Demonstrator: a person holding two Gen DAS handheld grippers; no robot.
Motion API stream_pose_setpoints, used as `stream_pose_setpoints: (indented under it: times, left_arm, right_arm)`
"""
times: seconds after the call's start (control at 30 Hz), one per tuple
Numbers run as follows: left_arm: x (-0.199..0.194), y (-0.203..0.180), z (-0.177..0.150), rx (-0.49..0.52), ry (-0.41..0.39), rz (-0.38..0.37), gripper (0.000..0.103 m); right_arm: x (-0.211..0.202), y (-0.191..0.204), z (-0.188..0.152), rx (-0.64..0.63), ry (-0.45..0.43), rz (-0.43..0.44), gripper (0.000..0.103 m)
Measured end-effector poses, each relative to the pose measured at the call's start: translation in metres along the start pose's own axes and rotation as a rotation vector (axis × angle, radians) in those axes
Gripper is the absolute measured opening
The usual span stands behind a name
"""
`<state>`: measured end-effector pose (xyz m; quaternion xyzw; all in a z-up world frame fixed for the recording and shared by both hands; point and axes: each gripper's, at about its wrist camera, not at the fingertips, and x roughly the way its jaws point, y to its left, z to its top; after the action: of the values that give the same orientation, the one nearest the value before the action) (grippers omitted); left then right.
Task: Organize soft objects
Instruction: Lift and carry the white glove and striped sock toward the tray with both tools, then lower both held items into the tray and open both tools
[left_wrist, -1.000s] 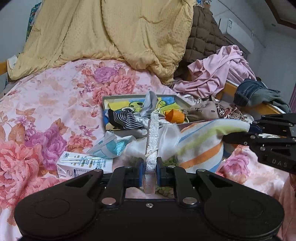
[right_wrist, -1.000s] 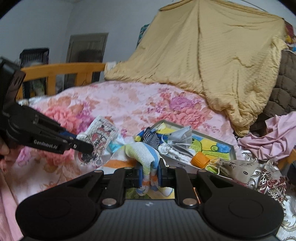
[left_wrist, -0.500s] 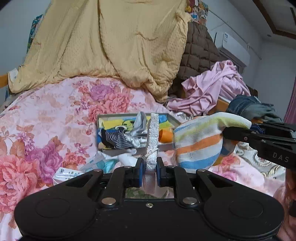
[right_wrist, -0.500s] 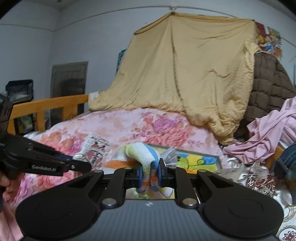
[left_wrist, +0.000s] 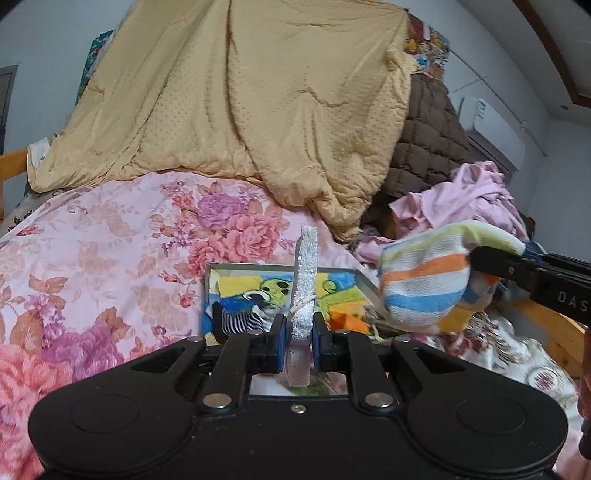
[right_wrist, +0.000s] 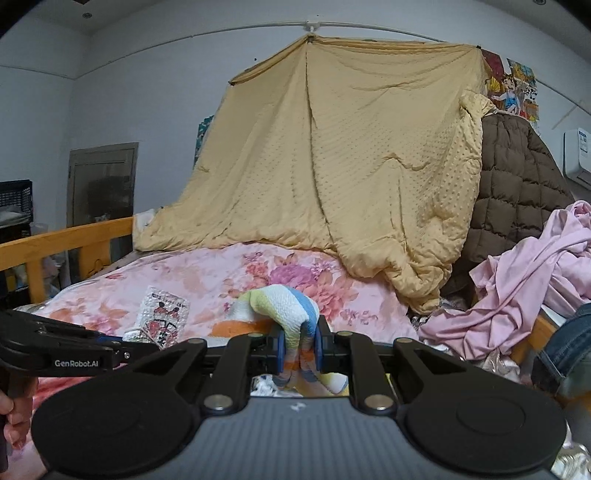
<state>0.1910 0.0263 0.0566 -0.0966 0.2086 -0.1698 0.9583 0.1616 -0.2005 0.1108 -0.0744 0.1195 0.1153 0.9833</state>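
**Two soft items lifted, most of the bed unsorted**

Two pieces up off the bedding. Striped terry cloth in white, blue, orange and yellow-green (left_wrist: 424, 284), bunched into a rounded lump, pinched shut between the pads of the right gripper (right_wrist: 298, 345), held above the flowered pink bedspread (left_wrist: 110, 258) and just right of the grey tray with the cartoon picture lining (left_wrist: 221, 271). Long axis running roughly level, from the jaws outward to the left in the left wrist view; free end drooping below the jaws in the right wrist view. Thin silvery-white textured pouch with red print (right_wrist: 164, 317) clamped by its lower end in the closed left gripper (left_wrist: 298, 341), standing upright, long axis near vertical, seen edge-on from its own camera.

Judged early in the job: nothing visibly folded or stacked. Left to sort: black-and-white striped sock (left_wrist: 243, 321) and orange piece (left_wrist: 347, 321) in the tray, crumpled pink garment (right_wrist: 524, 280), mustard-yellow dotted quilt (left_wrist: 258, 110) draped behind, brown quilted blanket (right_wrist: 517, 177). Destination for either held piece not shown.
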Motion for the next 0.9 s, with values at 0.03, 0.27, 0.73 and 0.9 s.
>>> stream_pose_setpoints:
  times: [0.03,0.27,0.73,0.9]
  left_arm:
    - [0.008,0.003,0.003,-0.006,0.002,0.006,0.015]
    - [0.065,0.023,0.031,-0.009,0.023,0.046,0.015]
    - [0.172,0.084,0.026,-0.136,0.08,-0.023,0.015]
    - [0.193,0.107,0.013,-0.243,0.16,-0.073,0.015]
  right_arm:
    - [0.007,0.0,0.0,0.003,-0.003,0.0,0.017]
    - [0.074,-0.004,-0.002,0.062,-0.021,-0.017,0.017]
    - [0.192,-0.011,-0.029,0.108,0.079,-0.071,0.017]
    - [0.218,-0.005,-0.044,0.109,0.159,-0.069,0.017]
